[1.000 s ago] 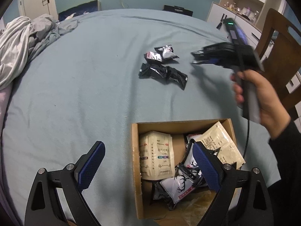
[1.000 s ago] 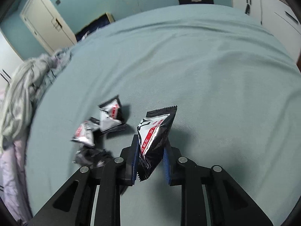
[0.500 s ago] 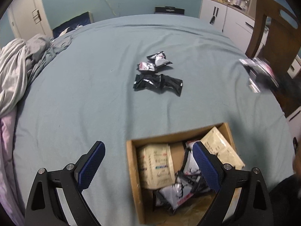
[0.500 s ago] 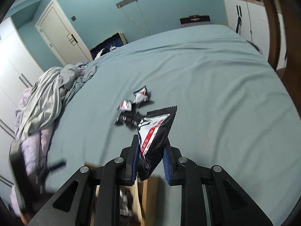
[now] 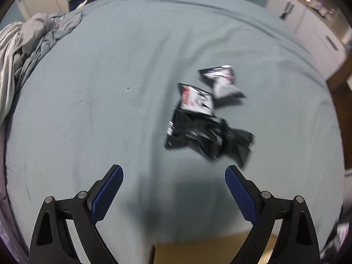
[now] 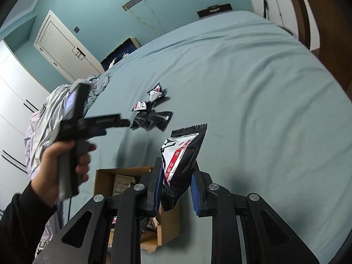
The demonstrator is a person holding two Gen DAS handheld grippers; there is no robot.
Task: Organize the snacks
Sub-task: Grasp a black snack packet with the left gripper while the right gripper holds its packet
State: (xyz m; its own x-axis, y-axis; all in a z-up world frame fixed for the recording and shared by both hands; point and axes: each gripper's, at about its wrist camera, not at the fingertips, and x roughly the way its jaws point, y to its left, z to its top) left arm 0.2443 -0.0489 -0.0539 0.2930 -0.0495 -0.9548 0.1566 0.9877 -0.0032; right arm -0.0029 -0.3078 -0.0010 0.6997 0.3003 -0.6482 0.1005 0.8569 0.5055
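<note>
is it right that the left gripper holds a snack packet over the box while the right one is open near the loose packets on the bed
Not quite: the sides are swapped. The right wrist view shows the right gripper shut on the packet above the box; the left gripper is the open one near the loose packets on the bed.

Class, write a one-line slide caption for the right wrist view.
Right gripper clamps a snack packet above the cardboard box.

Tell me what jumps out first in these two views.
The black-and-white snack packet clamped upright in the right hand-held gripper, just above the open cardboard box. Next, the loose pile of packets on the blue bed, with the left hand-held gripper wide open, pointed toward it.
</note>
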